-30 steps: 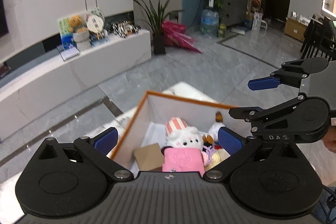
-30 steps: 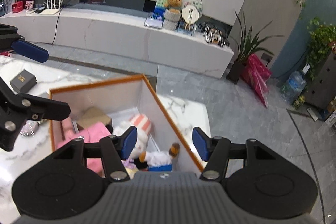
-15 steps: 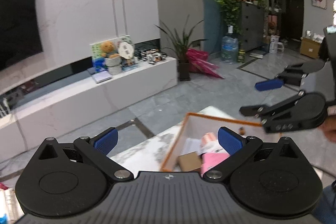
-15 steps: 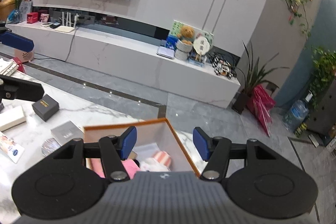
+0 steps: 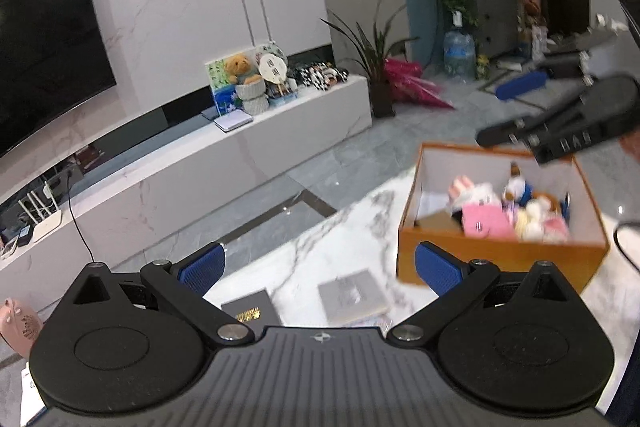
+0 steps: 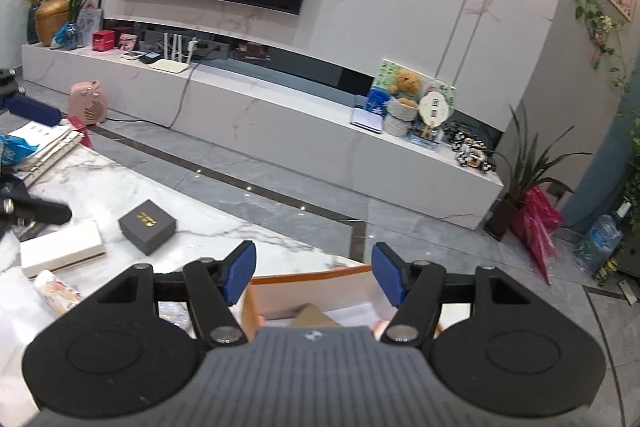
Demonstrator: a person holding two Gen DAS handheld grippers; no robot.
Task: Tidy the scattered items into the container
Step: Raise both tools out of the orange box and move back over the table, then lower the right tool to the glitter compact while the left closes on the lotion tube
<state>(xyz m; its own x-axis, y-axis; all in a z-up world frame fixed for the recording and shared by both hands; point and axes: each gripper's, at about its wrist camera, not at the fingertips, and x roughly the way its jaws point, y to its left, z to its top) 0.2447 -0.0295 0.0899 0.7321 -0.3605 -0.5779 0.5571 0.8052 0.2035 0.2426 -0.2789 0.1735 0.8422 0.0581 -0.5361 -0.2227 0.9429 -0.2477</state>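
We are pulling both tools back from the box (image 5: 496, 255): a second ago the left gripper (image 5: 318, 263) was looking straight down into it, and now the box is sitting off to its right with bare marble table (image 5: 340, 227) ahead. The right gripper (image 6: 314, 269) is likewise riding higher, above the box's near rim. Both sets of jaws are spread wide and carrying nothing. We are judging this as a drop completed and a reach toward the next loose item. The box is rigid card, orange outside, white inside, holding soft plush toys (image 5: 484, 211). Still lying out are a dark square gift box (image 6: 147, 225), matte and sharp-edged, and a flat white case (image 6: 60, 247).
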